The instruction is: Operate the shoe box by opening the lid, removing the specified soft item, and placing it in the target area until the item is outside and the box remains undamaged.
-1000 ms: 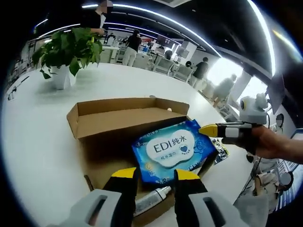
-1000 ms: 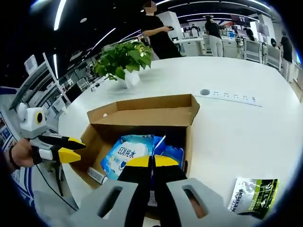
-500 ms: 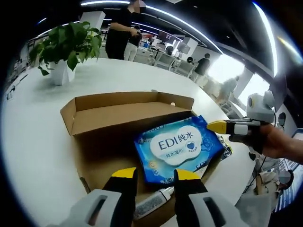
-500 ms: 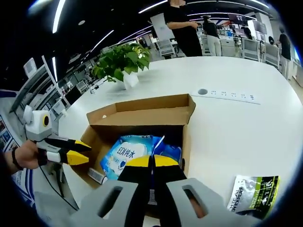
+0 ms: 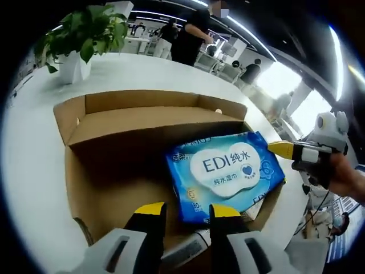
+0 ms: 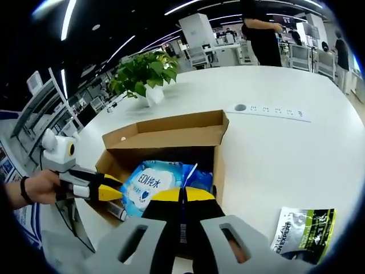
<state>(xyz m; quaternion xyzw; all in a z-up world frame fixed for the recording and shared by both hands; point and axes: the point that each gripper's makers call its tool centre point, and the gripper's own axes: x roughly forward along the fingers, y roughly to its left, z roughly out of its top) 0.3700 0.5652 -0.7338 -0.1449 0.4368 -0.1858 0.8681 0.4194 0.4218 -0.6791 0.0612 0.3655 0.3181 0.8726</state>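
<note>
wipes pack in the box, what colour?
Blue wipes pack with a white cloud-shaped label, clearest in the left gripper view.

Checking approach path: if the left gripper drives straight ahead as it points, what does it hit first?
Likely the blue wet-wipes pack lying in the open cardboard box; the left gripper, open, points at its near edge. Depth unclear.

The left yellow-tipped grey gripper (image 5: 183, 210) has fingers parted; the right yellow-tipped grey gripper (image 6: 183, 195) is closed (fingertips pressed together).
</note>
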